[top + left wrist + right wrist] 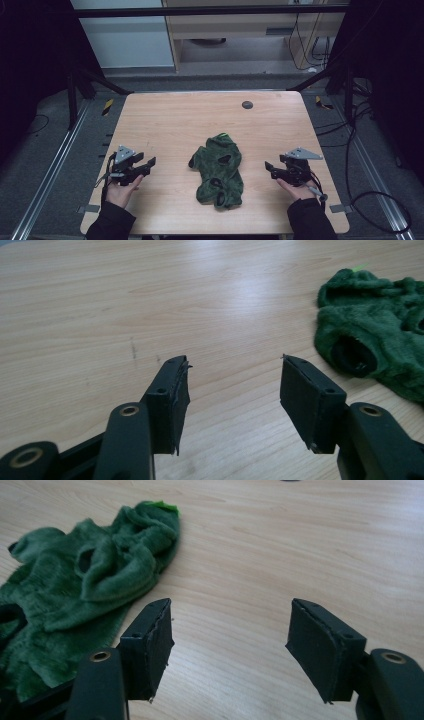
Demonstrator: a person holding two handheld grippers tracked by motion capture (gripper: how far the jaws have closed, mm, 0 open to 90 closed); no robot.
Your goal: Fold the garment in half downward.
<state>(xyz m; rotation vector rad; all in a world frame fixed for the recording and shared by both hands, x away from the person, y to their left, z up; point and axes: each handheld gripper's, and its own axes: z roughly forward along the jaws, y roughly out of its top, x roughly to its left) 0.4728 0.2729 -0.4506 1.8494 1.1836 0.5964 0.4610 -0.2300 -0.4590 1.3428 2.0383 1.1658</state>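
Observation:
A crumpled dark green fleece garment [219, 170] lies in the middle of the wooden table [170, 120]. It has dark openings, and a bright green tag shows at its far end. My left gripper [150, 164] rests at the table's left side, open and empty, well apart from the cloth. In the left gripper view its jaws [235, 365] stand wide and the garment [380, 325] lies to the right. My right gripper [270, 167] sits at the right side, open, with nothing in it. The right gripper view has the garment [90, 580] lying left of its gripper [232, 607].
A small dark round disc [247, 104] is set in the table near its far edge. Black frame bars and cables surround the table, with grey floor beyond.

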